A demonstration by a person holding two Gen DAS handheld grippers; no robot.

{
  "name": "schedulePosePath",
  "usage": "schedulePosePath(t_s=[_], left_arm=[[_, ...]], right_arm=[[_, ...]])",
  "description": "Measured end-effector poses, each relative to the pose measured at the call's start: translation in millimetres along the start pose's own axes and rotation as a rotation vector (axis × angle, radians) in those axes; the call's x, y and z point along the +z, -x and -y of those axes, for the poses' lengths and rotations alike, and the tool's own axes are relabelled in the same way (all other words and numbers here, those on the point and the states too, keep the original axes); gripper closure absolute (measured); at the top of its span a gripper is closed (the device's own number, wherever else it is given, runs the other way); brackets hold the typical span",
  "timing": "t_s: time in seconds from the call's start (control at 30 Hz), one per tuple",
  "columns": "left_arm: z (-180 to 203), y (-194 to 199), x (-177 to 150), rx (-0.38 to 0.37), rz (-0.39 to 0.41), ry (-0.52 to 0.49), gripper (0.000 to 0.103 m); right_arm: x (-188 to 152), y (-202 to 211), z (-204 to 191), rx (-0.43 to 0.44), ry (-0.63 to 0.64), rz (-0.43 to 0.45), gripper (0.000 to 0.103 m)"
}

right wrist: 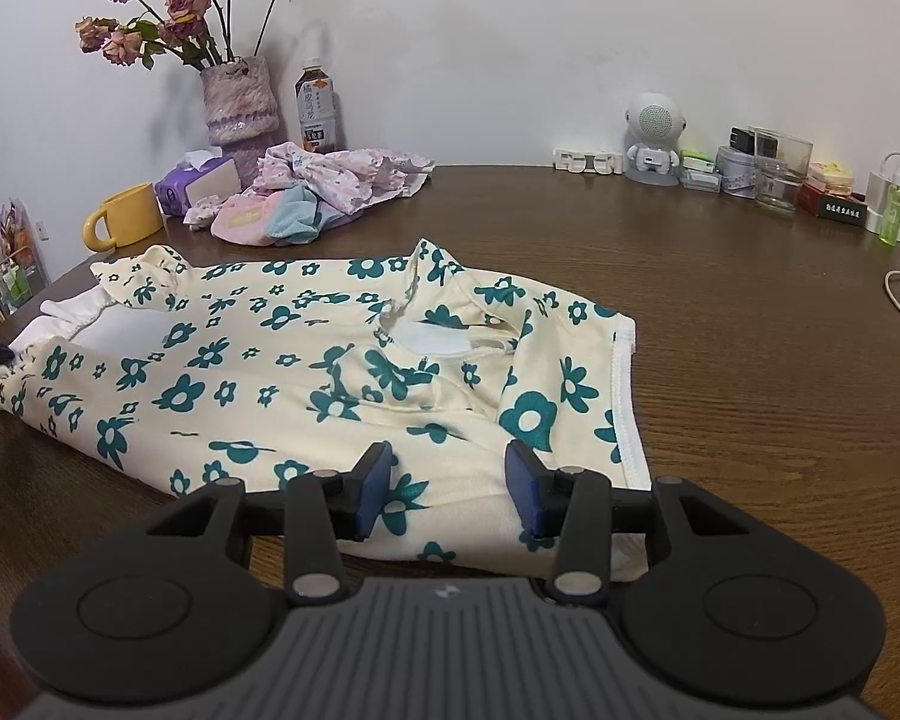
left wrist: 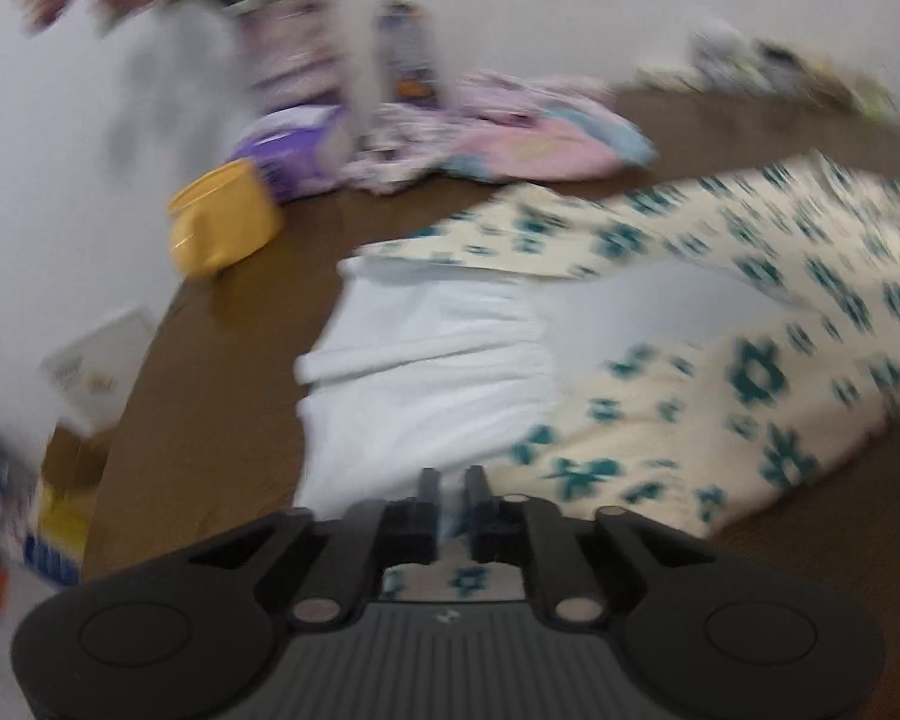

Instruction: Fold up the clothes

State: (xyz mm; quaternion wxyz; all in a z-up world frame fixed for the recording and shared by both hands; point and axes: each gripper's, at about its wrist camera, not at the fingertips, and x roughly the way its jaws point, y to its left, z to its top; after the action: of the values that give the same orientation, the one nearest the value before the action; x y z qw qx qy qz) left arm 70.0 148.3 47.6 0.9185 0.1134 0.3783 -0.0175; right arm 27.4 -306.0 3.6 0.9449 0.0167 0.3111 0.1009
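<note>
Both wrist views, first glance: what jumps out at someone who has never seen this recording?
The cream garment with teal flowers spreads over the middle of the brown table, and the left gripper is closed on its edge. The right gripper hovers open over its near hem. Behind, against the wall, stand a vase of dried roses and a yellow mug beside a pile of pastel clothes.

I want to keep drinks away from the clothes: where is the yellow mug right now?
In the right wrist view, the yellow ceramic mug stands far left on the brown wooden table, beside the purple tissue pack.
</note>
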Motion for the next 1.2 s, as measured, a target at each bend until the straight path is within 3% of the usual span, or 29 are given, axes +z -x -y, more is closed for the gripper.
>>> schedulePosePath(t_s=[0.1, 0.2, 0.33, 0.43, 0.53, 0.63, 0.77, 1.1, 1.2], left_arm=[[-16, 14, -3, 0.039, 0.051, 0.12, 0.084], [-8, 38, -5, -0.119, 0.137, 0.194, 0.074], [27, 32, -4, -0.238, 0.148, 0.214, 0.07], [53, 26, -3, -0.325, 0.154, 0.227, 0.07], [79, 20, -1, -0.393, 0.15, 0.224, 0.071], [102, 9, 4, -0.39, 0.12, 0.161, 0.07], [118, -1, 2, -0.329, 0.09, 0.099, 0.068], [116, -2, -6, -0.311, 0.112, 0.08, 0.067], [113, -2, -7, -0.314, 0.112, 0.085, 0.067]], right_arm=[[0, 0, 0, -0.002, 0.0, -0.002, 0.06], [3, 0, -2, -0.005, 0.006, -0.007, 0.06], [12, 9, -9, 0.006, 0.005, 0.034, 0.06], [21, 19, -24, 0.072, 0.004, 0.089, 0.059], [24, 12, -41, 0.165, -0.017, 0.08, 0.059], [22, 0, -55, 0.227, -0.032, 0.045, 0.059], [15, -16, -67, 0.258, -0.04, -0.018, 0.059], [1, -16, -69, 0.205, 0.015, -0.034, 0.063], [-1, -12, -64, 0.123, 0.052, -0.03, 0.063]])
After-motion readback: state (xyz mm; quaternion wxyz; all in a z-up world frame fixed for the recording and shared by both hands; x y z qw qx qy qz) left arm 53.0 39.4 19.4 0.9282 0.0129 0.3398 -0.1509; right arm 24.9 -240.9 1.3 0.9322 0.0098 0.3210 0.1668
